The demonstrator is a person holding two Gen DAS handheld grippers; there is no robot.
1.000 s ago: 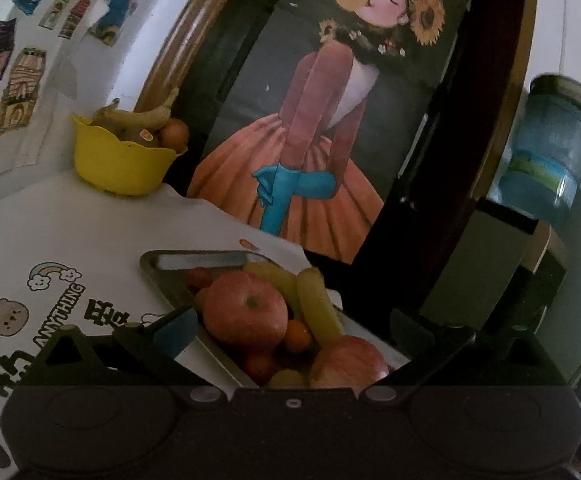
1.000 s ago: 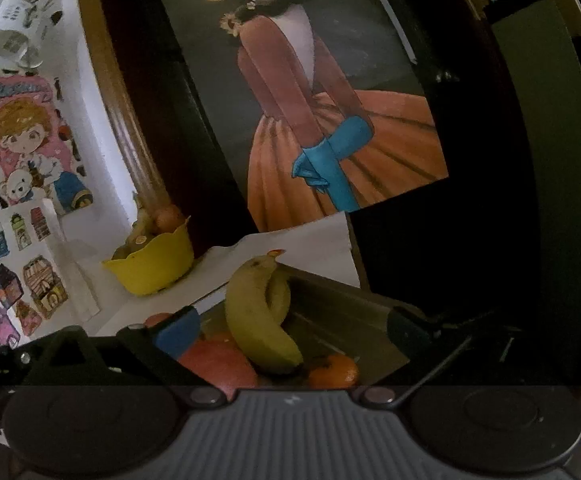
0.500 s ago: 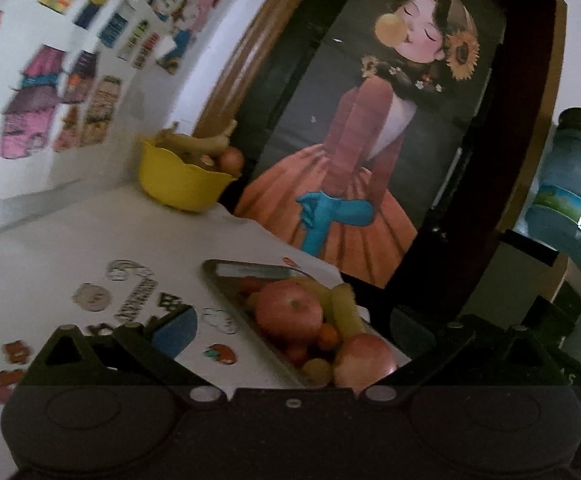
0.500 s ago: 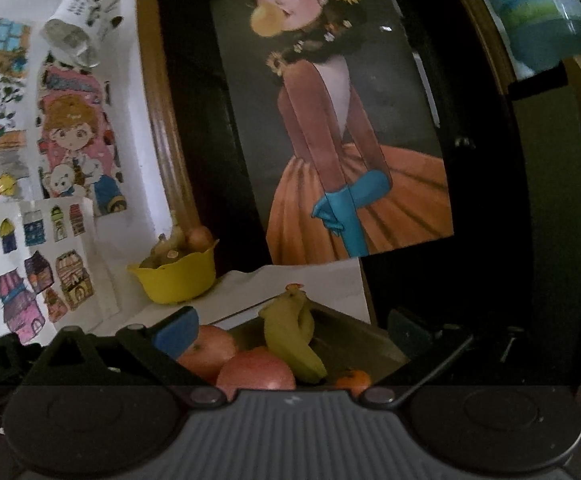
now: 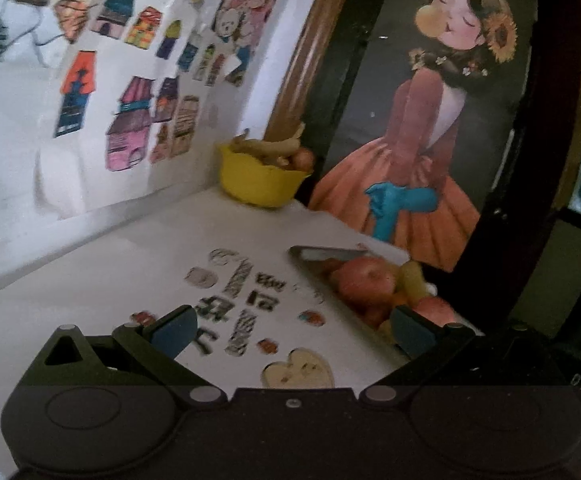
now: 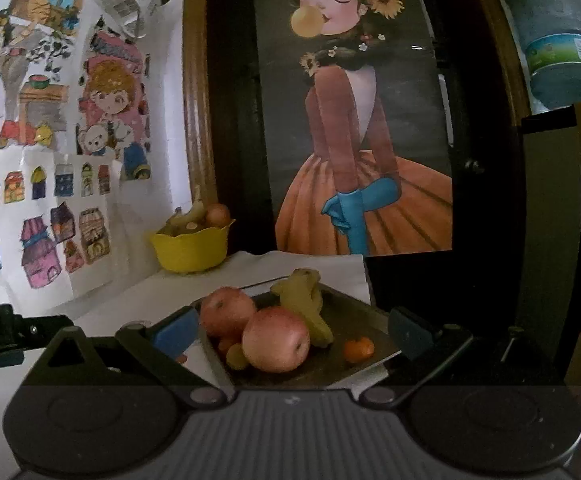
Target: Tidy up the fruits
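Observation:
A metal tray [image 6: 370,316] on the white table holds two red apples [image 6: 276,340], a banana [image 6: 304,304], small oranges [image 6: 357,350] and other small fruit. The tray also shows in the left wrist view [image 5: 306,254] at right, with an apple [image 5: 364,282] in it. A yellow bowl [image 6: 190,250] with bananas and round fruit stands at the back corner; it shows in the left wrist view [image 5: 260,184] too. My right gripper [image 6: 290,332] is open and empty just in front of the tray. My left gripper [image 5: 290,328] is open and empty over the table, left of the tray.
A framed picture of a girl in an orange dress [image 6: 354,128] leans behind the table. Drawings cover the wall [image 5: 130,112] at left. Printed stickers [image 5: 246,304] lie on the tablecloth. A blue water jug [image 6: 558,36] stands at right above a dark cabinet [image 6: 550,216].
My left gripper has swung left and pulled back, so the tray now sits at its right. My right gripper has risen and drawn back from the tray; both stay open.

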